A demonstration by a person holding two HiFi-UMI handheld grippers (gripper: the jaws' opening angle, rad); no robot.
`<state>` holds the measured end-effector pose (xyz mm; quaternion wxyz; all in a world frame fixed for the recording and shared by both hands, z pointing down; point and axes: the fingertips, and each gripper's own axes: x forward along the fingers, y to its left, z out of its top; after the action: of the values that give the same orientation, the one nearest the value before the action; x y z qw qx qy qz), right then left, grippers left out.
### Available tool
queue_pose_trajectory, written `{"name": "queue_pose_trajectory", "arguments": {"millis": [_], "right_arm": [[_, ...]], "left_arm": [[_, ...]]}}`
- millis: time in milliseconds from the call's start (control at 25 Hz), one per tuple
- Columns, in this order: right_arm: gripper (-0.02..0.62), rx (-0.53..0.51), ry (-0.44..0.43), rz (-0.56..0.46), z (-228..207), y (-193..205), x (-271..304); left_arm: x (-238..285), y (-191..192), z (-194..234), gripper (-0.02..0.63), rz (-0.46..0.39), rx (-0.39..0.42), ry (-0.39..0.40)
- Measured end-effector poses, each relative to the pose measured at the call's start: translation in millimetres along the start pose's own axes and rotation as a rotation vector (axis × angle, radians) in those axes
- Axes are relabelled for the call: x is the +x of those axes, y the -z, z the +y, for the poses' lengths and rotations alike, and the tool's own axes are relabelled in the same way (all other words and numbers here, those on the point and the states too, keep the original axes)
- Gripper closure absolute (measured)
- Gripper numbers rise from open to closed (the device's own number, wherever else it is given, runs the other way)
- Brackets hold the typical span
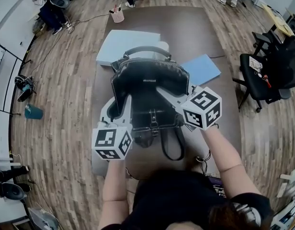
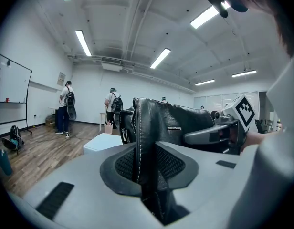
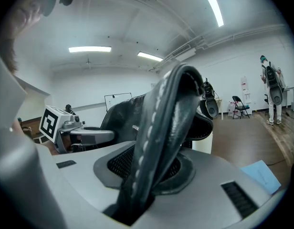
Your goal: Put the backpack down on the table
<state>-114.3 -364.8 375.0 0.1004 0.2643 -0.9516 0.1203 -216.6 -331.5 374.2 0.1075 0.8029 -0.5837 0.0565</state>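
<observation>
A large, bright room with a wood plank floor (image 1: 66,80) and strip lights on the ceiling. Seen from above, a long brown table (image 1: 214,37) runs away from the person. On its far half lies a pale blue box (image 1: 123,44), with a blue folder (image 1: 202,68) to its right. A pink cup (image 1: 118,16) holding pens stands near the far end. A black office chair (image 1: 262,75) stands on the floor to the right of the table, and a teal cup (image 1: 33,112) sits on the floor well to the left.

Over the near half of the table, a black leather backpack (image 1: 150,83) is held between the two grippers. Its carry handle (image 1: 147,49) is on the side away from the person, and its shoulder straps (image 1: 172,147) hang in loops on the near side. Whether its base touches the table cannot be told.

The left gripper (image 2: 146,168) has its jaws clamped on a stitched edge at the backpack's left side, and the leather rises up from between the mesh pads (image 2: 124,163). The right gripper (image 3: 147,168) has its jaws closed on a thick stitched edge at the right side, which fills the gap between them. Each gripper shows in the other's view, across the backpack.

In the left gripper view a whiteboard (image 2: 11,85) hangs on the left wall, and two people (image 2: 66,109) wearing backpacks stand near the far wall. In the right gripper view another person (image 3: 271,89) stands at the far right.
</observation>
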Motion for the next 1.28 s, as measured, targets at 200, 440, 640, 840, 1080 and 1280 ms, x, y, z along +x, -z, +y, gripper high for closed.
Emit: {"name": "queue_pose_trajectory", "arguments": {"millis": [200, 440, 640, 840, 1080, 1280], "right_arm": [[0.474, 0.003, 0.001, -0.009, -14, -2, 18], [0.466, 0.022, -0.007, -0.023, -26, 1, 37], [0.46, 0.051, -0.024, -0.028, -38, 2, 49], [0.451, 0.085, -0.019, -0.025, -45, 11, 54], [0.442, 0.111, -0.015, -0.02, -52, 21, 62], [0.434, 0.135, -0.021, -0.02, -61, 32, 64]], "left_arm": [[17, -2, 14, 0.502, -0.004, 0.016, -0.009], [31, 0, 29, 0.5, 0.0, 0.042, -0.028], [45, 1, 39, 0.495, 0.002, 0.041, -0.03], [54, 11, 44, 0.495, 0.015, 0.043, -0.024], [65, 24, 51, 0.494, 0.03, 0.022, -0.014], [74, 34, 49, 0.494, 0.037, 0.044, -0.017]]}}
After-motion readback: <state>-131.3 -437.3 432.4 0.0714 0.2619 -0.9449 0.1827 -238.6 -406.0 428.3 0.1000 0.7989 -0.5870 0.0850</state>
